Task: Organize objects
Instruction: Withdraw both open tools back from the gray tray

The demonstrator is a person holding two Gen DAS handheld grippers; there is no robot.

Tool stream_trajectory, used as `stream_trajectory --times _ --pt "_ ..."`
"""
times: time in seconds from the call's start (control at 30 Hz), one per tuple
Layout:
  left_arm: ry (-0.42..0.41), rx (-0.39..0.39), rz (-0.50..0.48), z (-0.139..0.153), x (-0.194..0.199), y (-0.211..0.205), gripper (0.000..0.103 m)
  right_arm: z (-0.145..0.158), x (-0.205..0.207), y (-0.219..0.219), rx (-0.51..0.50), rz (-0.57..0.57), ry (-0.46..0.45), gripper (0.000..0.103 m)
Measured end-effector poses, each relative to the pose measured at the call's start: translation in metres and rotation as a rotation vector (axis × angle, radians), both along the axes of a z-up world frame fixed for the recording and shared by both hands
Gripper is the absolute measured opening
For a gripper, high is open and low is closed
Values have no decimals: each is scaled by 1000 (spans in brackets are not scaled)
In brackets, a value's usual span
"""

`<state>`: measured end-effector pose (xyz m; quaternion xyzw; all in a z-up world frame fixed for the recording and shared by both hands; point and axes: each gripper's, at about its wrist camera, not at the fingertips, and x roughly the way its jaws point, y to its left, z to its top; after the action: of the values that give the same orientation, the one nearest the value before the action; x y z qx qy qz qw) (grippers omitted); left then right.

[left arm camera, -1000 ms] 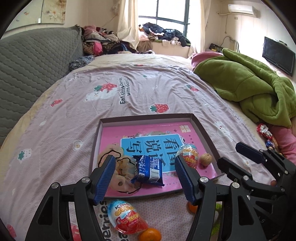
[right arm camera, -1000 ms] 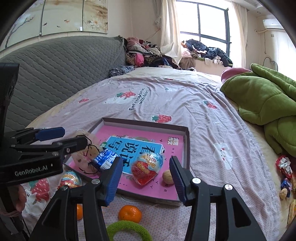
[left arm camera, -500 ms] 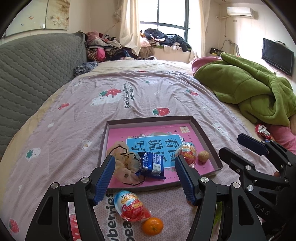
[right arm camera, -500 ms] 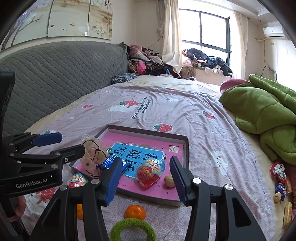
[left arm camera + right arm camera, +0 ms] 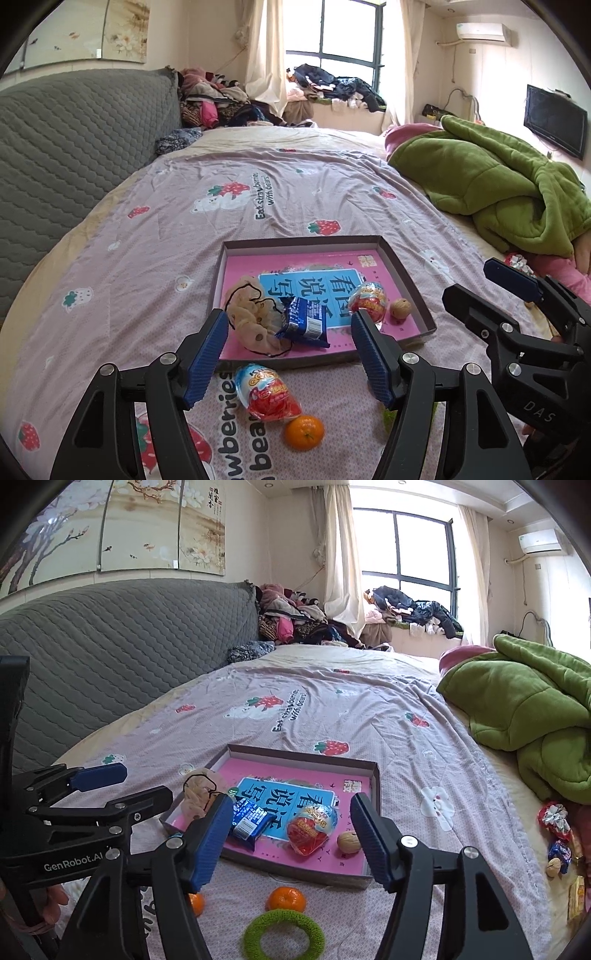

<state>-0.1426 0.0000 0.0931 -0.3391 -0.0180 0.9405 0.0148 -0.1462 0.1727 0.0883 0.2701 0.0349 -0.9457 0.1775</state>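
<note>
Shallow box lid (image 5: 402,273) flat on the strawberry bedspread (image 5: 258,192), all 4 low walls free of neighbours, bare fabric wide open beyond the far and left rims. Inside: scrunchie (image 5: 247,314) against the left wall, blue snack packet (image 5: 304,325) overlapping it, 1 foil egg toy (image 5: 312,825) and walnut (image 5: 349,842) near the right wall, pink floor clear toward the far corners. Just outside the near rim: second egg toy (image 5: 267,395) touching an orange (image 5: 303,431), another orange (image 5: 287,899) with a green ring (image 5: 283,936) in front. Green blanket (image 5: 524,709) heaped along the right edge of the bed, sweets (image 5: 556,821) scattered below it.

Left gripper (image 5: 286,356) above the near rim, jaws opening, nothing between them. Right gripper (image 5: 291,836) likewise spreading wide and empty, hovering short of the lid, well clear of the other gripper.
</note>
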Motion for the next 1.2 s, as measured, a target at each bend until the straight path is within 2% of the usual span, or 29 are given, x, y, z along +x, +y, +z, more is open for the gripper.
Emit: stream_trajectory --times 0.3,0.77,1.2 --pt "14 7 8 5 14 -2 72 12 13 3 -5 6 33 68" --pt "-11 -4 -4 -2 31 6 72 19 27 15 -30 -5 48 68" --pt "-67 -24 -10 -23 36 7 72 1 34 22 -17 -18 2 68"
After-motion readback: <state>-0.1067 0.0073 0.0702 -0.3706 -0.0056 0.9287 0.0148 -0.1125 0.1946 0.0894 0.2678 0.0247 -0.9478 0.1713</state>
